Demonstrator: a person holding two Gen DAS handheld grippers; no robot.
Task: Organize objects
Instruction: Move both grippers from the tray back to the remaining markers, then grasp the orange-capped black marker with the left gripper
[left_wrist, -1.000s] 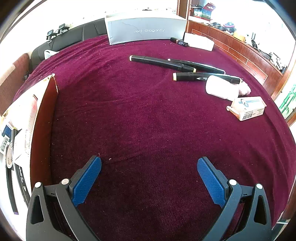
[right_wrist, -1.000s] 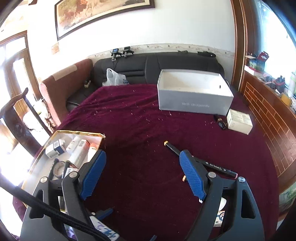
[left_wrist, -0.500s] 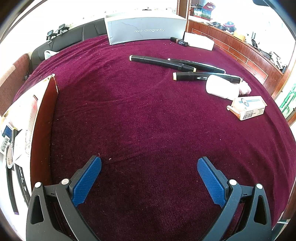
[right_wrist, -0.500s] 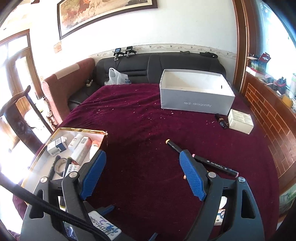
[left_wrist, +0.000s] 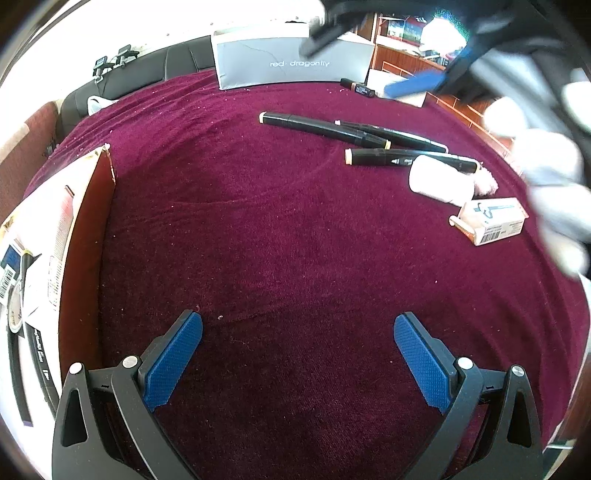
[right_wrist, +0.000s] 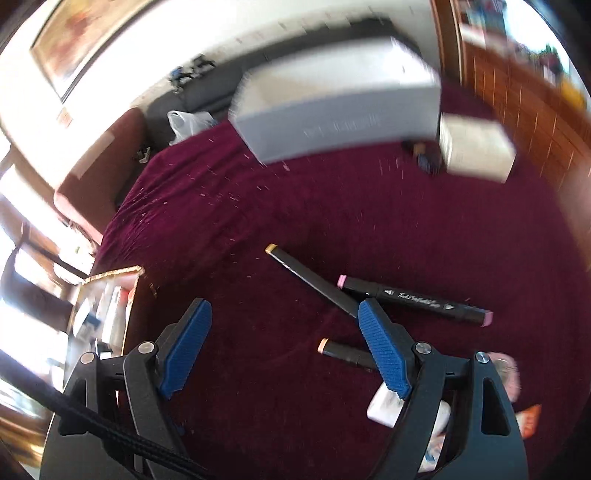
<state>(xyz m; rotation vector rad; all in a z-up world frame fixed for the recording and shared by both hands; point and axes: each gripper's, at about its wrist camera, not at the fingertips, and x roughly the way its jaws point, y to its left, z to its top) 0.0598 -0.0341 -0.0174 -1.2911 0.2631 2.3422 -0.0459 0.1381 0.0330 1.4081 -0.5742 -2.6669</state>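
Both jaws spread, empty, black markers (right_wrist: 413, 301) just beyond right gripper (right_wrist: 284, 347), left gripper (left_wrist: 297, 354) well back

The right tool (right_wrist: 284, 339) has swung down toward the markers (right_wrist: 413, 301), its view blurred.

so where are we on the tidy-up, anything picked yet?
Done: the gold-edged tray at the left already holds several items. In hand: nothing. The left gripper and right gripper are both open and empty, the right one above the markers. Left: three black markers, a white tube and a small carton lie loose on the maroon cloth.
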